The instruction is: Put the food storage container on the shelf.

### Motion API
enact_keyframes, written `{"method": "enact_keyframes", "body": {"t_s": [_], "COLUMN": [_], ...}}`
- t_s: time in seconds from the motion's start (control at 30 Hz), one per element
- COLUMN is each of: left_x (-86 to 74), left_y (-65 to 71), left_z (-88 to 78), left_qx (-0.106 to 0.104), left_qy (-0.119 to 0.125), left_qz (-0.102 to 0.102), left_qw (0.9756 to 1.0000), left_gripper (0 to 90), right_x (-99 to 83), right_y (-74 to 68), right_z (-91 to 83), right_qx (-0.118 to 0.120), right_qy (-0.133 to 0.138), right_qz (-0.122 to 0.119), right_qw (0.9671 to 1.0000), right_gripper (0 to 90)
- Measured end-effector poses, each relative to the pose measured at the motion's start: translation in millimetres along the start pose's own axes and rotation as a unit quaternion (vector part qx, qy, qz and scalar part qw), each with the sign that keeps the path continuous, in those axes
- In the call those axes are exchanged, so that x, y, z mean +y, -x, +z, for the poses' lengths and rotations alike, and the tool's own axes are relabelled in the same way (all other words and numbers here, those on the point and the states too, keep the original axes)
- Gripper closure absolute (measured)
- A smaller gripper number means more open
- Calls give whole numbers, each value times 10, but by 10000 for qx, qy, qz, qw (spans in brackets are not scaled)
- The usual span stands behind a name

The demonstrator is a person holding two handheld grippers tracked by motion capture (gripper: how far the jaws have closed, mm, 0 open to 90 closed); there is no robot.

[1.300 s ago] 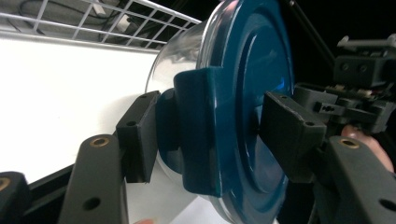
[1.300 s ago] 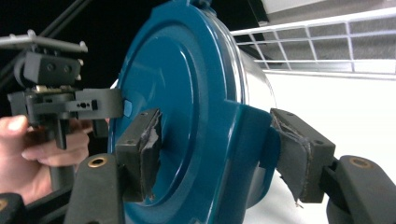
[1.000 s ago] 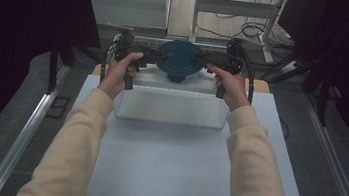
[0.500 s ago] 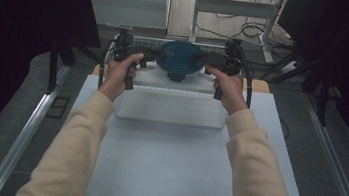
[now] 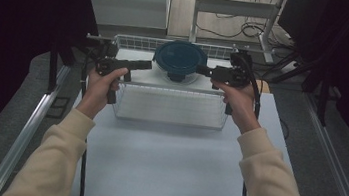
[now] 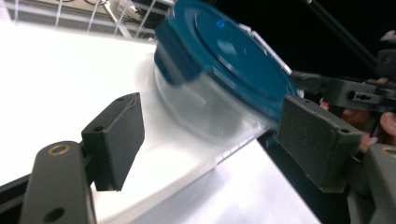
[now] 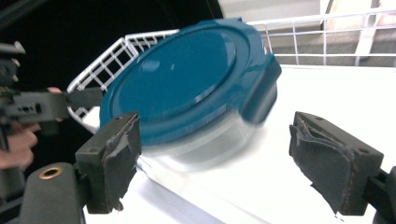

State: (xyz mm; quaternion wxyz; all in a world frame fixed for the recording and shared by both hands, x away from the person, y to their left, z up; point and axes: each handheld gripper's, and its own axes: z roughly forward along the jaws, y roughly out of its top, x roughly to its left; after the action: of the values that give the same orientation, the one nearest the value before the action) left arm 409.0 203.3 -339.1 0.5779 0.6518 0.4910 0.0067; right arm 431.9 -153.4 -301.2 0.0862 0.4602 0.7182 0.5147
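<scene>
A round clear container with a teal lid [image 5: 180, 57] sits on a white surface at the far end of a white wire basket [image 5: 167, 120]. My left gripper [image 5: 147, 65] points at it from the left, jaws open. My right gripper [image 5: 201, 70] points at it from the right, also open. In the left gripper view the container [image 6: 219, 74] lies beyond the spread pads [image 6: 116, 133] and nothing is held. The right gripper view shows the teal lid [image 7: 187, 77] past its own wide-apart pads [image 7: 334, 163]. The container looks blurred in both gripper views.
The basket stands at the back of a pale blue table [image 5: 164, 167]. Metal frame rails [image 5: 27, 130] run along both sides. Beyond the table are a shelf leg and cables on the floor [image 5: 231, 29]. The wire wall [image 7: 322, 32] rises behind the container.
Both hands have drawn slightly outward and toward the person, so the gripper tips stand a little farther from the container. The container stays in its place.
</scene>
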Motion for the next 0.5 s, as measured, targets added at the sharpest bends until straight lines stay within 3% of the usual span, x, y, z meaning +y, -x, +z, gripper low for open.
{"method": "enact_keyframes", "body": {"t_s": [0.07, 0.1, 0.13, 0.17, 0.23, 0.27, 0.3, 0.37, 0.5], "left_x": [-53, -177, -177, -323, -402, -500, -638, -788, -1061], "left_y": [27, 81, 81, 140, 165, 197, 239, 283, 346], "left_z": [-34, -114, -114, -199, -243, -296, -369, -452, -591], "left_qx": [19, 29, 29, 61, 63, 98, 184, 221, 233], "left_qy": [4, -23, -23, -57, -86, -132, -195, -286, -245], "left_qz": [47, 231, 231, 386, 461, 563, 704, 817, 995], "left_qw": [10000, 9997, 9997, 9992, 9989, 9983, 9972, 9960, 9945], "left_gripper": [226, 226, 226, 226, 226, 226, 225, 223, 221], "right_x": [-92, -168, -168, -315, -377, -464, -666, -840, -1126], "right_y": [-20, -35, -35, -51, -54, -50, -26, 5, 66], "right_z": [-96, -160, -160, -263, -300, -346, -441, -520, -636], "right_qx": [-18, -56, -56, -166, -187, -174, -98, -65, -171], "right_qy": [-8, 10, 10, 56, 61, 81, 71, 81, 72], "right_qz": [-271, -463, -463, -744, -801, -860, -896, -940, -1042], "right_qw": [9996, 9989, 9989, 9971, 9966, 9961, 9959, 9955, 9944], "right_gripper": [172, 173, 173, 177, 180, 184, 191, 198, 204]}}
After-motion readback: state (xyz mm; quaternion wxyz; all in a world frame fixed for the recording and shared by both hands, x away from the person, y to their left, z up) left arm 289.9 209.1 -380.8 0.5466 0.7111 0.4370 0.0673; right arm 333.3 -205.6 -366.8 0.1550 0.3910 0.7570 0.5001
